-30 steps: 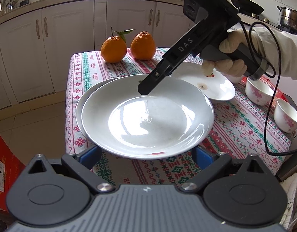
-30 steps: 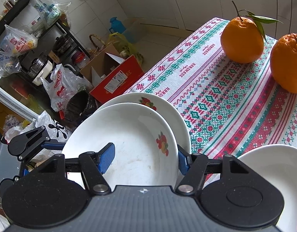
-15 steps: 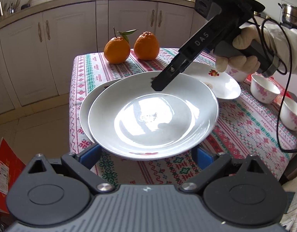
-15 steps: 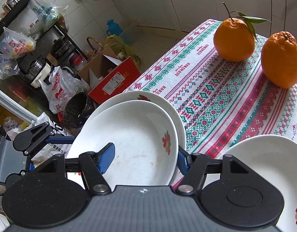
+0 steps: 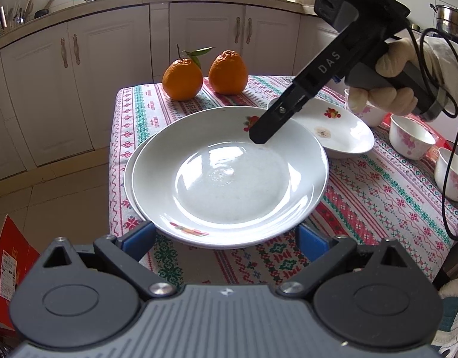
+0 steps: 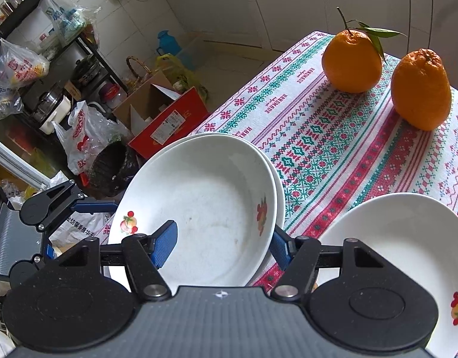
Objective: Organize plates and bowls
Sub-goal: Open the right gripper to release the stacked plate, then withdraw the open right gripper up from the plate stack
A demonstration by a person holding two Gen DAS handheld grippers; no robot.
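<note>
A white plate with fruit prints (image 5: 229,179) (image 6: 199,211) lies on top of a second white plate (image 5: 129,176) (image 6: 278,191) near the table's left edge. My left gripper (image 5: 226,238) is open at the near rim of the top plate, one blue finger on each side. My right gripper (image 6: 223,247) (image 5: 259,135) is open over the top plate's far rim; one finger is inside the plate, the other outside the rim. A third white plate (image 5: 339,131) (image 6: 402,250) lies to the right. Two small floral bowls (image 5: 411,137) (image 5: 453,176) stand at the right edge.
Two oranges (image 5: 182,79) (image 5: 228,72) sit at the far end of the patterned tablecloth (image 5: 378,197). White cabinets (image 5: 79,74) stand behind. On the floor to the left are a red box (image 6: 169,122), bags and a cluttered shelf (image 6: 50,68).
My left gripper has pulled back a little from the stacked plates. My right gripper has shifted right along the top plate's far rim.
</note>
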